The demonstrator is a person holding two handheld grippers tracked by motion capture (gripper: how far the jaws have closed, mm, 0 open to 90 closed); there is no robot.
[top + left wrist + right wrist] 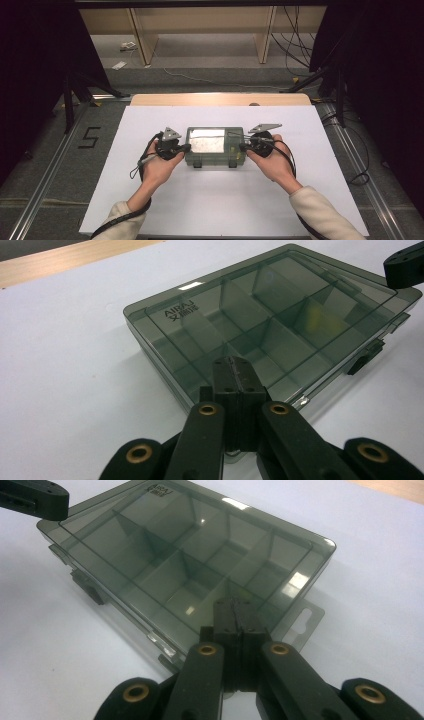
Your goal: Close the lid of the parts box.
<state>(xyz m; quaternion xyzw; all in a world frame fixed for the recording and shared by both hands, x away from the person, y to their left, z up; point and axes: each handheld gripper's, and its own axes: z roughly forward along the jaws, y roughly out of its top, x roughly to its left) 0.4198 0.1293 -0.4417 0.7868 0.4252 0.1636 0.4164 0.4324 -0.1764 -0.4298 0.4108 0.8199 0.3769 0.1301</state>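
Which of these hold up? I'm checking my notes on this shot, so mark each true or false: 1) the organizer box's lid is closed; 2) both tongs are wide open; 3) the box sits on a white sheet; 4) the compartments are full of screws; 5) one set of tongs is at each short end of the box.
1) True: the smoky compartment box has its lid down.
2) False: the left tongs and right tongs both have their jaws shut together.
3) True: it rests on the white sheet.
4) False: the compartments look empty.
5) True: one set of tongs is at each short end.
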